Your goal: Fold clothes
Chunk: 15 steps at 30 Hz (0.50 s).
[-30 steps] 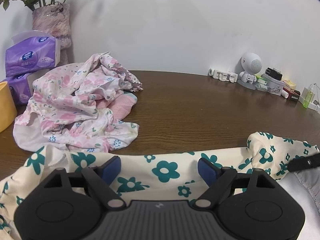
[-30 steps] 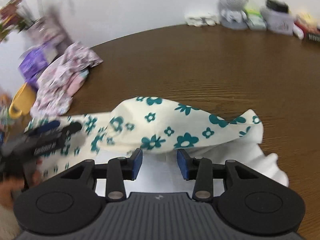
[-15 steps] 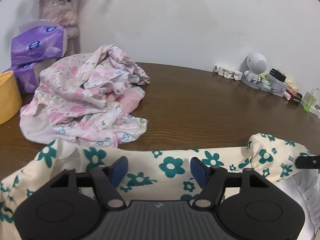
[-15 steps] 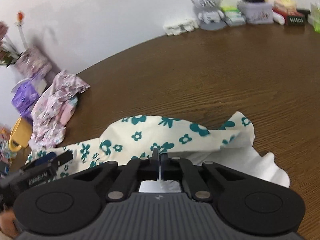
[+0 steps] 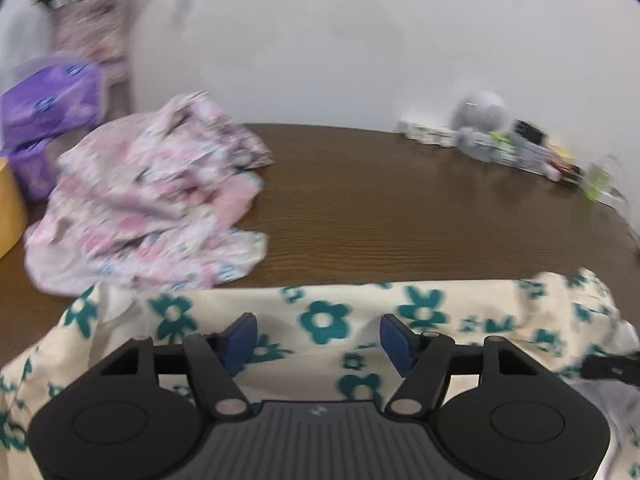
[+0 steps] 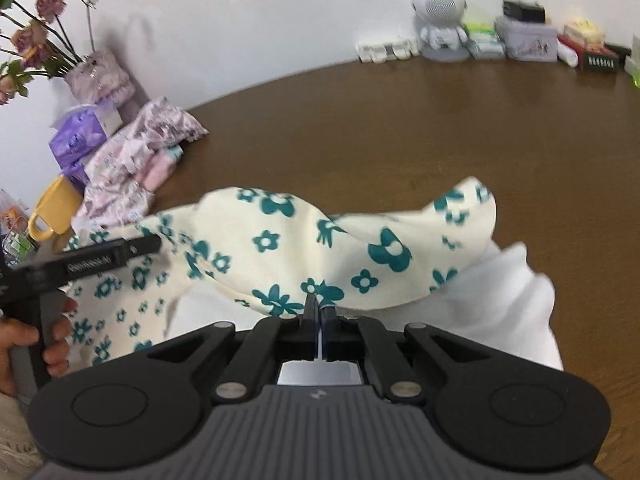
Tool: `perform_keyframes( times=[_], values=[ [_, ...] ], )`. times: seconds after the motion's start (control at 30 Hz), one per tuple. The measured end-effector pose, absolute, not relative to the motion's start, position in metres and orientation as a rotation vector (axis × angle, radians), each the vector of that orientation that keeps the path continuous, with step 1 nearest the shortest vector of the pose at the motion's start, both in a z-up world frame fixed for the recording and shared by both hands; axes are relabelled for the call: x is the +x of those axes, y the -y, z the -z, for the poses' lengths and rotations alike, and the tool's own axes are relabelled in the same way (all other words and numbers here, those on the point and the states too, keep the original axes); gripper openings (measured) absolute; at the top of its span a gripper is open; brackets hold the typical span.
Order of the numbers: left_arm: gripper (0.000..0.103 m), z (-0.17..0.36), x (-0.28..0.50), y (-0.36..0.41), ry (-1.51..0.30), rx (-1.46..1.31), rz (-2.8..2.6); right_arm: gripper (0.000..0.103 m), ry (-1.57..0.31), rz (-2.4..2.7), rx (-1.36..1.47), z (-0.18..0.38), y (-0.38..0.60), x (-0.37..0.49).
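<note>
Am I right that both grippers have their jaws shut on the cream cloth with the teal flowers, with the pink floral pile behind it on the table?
Not quite. Only the right gripper is shut on the cream cloth, as the right wrist view shows. In the left wrist view the left gripper has its jaws wide open over the cloth. The pink floral pile does lie behind it on the table.

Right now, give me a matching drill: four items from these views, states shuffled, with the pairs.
Items:
1. left gripper
2. right gripper
3. pink floral garment
4. yellow mug

States:
A. crumpled in a heap by the tissue packs
B. shut on the edge of the teal-flower garment
C. open, fingers apart over the cloth
D. standing at the far left of the table

Pairs: 1-C, 2-B, 3-A, 4-D
</note>
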<state>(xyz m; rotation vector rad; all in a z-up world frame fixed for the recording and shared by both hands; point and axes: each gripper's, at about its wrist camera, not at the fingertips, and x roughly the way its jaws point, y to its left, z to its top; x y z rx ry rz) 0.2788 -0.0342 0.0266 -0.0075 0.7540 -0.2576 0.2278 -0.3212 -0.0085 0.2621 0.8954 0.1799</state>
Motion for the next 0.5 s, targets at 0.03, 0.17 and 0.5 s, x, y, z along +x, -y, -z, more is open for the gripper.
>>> perform_keyframes(
  times=[0.03, 0.17, 0.5],
  values=[
    [0.067, -0.030, 0.276, 0.037, -0.747, 0.024, 0.288, 0.001, -0.897, -0.182, 0.256, 0.009, 0.321, 0.225],
    [0.067, -0.029, 0.270, 0.046, -0.733, 0.118, 0.353, 0.001, -0.888, -0.178, 0.250, 0.012, 0.319, 0.222],
    [0.069, -0.015, 0.273, 0.054, -0.778, 0.166, 0.387, 0.016, -0.826, -0.217, 0.245, -0.026, 0.317, 0.205]
  ],
)
